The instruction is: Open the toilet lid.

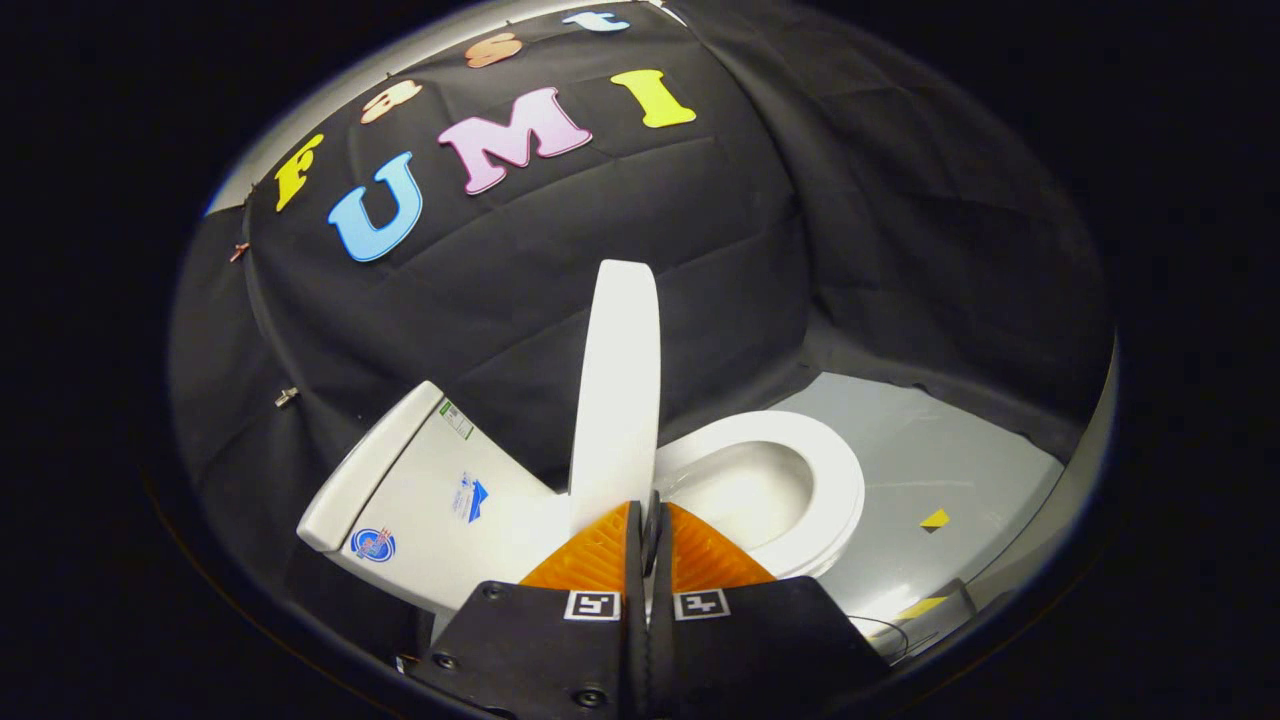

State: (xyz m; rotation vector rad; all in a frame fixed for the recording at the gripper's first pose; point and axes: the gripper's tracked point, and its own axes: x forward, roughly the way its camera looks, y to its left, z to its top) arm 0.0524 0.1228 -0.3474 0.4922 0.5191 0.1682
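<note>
Clenched claw [648, 530] meets raised lid [617, 385], tank [420, 480] beside, open seat [800, 470] beyond.

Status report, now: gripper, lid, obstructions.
Gripper fingers shut together, at the lid's near edge. Toilet lid raised, standing edge-on above the open seat. Nothing seen blocking.

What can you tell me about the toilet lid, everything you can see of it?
The toilet lid is a smooth, glossy white panel, plastic by its look, with a rounded top. It stands raised, nearly upright and seen almost edge-on, between the tank and the open seat. Its lower edge meets the tips of the gripper, whose fingers are closed together; whether they pinch the lid is unclear.
</note>
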